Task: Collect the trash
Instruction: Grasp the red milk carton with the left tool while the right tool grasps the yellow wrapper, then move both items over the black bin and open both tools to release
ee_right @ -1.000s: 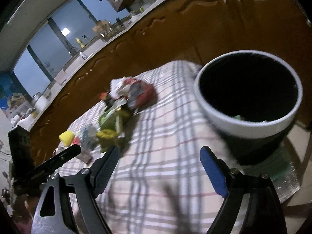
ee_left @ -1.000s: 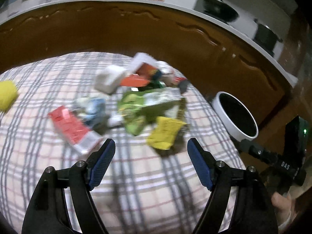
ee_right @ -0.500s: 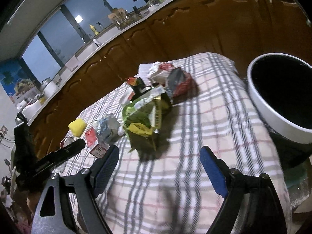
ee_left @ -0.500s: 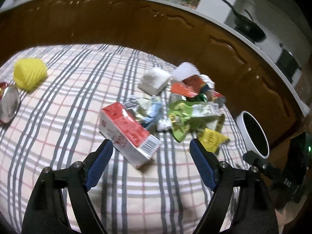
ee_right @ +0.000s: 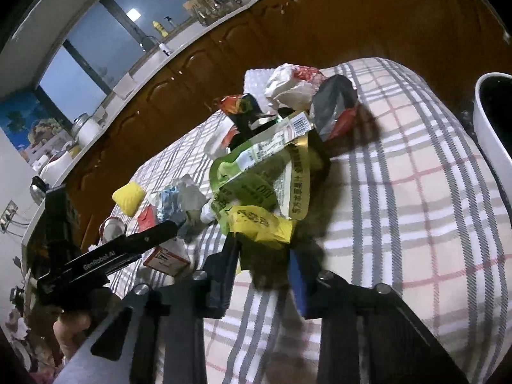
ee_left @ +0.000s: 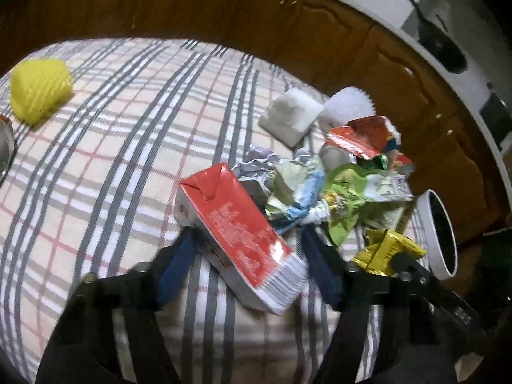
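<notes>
A heap of trash lies on the checked tablecloth (ee_left: 105, 147). My left gripper (ee_left: 248, 267) is open with its jaws on either side of the near end of a red and white carton (ee_left: 236, 227); whether the pads touch it is unclear. My right gripper (ee_right: 265, 275) has its jaws narrowed around the lower edge of a yellow wrapper (ee_right: 256, 222), which lies under a green pouch (ee_right: 256, 172). The wrapper also shows in the left wrist view (ee_left: 388, 249). The white bin (ee_left: 440, 230) stands past the table's right edge and shows in the right wrist view (ee_right: 492, 121).
A yellow foam net (ee_left: 40, 88) lies at the far left of the table. A white foam block (ee_left: 289, 116), crumpled foil and paper (ee_left: 288, 185) and red wrappers (ee_left: 363, 136) sit in the heap. Brown cabinets (ee_left: 224, 9) run behind the table.
Both grippers have moved forward into the heap. The left one now straddles the red carton. The right one's jaws have narrowed onto the yellow wrapper.
</notes>
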Demonstrator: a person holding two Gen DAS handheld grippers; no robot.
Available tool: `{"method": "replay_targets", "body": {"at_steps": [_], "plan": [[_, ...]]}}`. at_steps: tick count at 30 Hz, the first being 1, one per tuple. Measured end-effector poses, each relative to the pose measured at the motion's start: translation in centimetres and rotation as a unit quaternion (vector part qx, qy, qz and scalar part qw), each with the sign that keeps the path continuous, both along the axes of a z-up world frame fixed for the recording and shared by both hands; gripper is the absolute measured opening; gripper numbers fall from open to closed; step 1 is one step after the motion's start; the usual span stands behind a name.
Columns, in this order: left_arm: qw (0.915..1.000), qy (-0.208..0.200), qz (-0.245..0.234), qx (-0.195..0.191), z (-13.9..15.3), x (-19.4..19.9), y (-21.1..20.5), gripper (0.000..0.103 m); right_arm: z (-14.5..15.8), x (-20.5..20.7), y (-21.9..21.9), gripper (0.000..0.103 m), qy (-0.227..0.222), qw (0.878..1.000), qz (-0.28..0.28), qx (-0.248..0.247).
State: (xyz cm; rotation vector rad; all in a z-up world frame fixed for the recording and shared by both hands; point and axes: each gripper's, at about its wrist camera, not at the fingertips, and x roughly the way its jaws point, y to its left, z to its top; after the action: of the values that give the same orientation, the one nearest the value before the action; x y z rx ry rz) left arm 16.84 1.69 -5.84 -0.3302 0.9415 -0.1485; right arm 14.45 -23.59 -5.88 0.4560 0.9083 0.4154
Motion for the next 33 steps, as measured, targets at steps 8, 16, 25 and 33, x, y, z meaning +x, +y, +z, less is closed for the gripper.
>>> {"method": "replay_targets", "body": {"at_steps": [8,16,25,33], "plan": [[0.9992,-0.019,-0.034,0.011,2.3,-3.1,-0.5,0.031,2.0,-3.2,-0.6,0.011,-0.034,0.999,0.007,-0.019],[0.994,-0.052,-0.096,0.006,5.1,-5.5,-4.4,0.03,3.7,-6.1,-4.3,0.01,-0.054,0.998,-0.026,-0.027],[0.9802,-0.068,-0.186,0.009,6.2,-5.3,-12.5,0.03,4.9,-7.6,-9.9,0.01,-0.065,0.993,-0.09,-0.041],[0.9656,-0.074,-0.248,0.021,6.5,-4.1,-19.1,0.03,5.6,-8.3,-15.4,0.01,-0.071,0.985,-0.146,-0.059]]}}
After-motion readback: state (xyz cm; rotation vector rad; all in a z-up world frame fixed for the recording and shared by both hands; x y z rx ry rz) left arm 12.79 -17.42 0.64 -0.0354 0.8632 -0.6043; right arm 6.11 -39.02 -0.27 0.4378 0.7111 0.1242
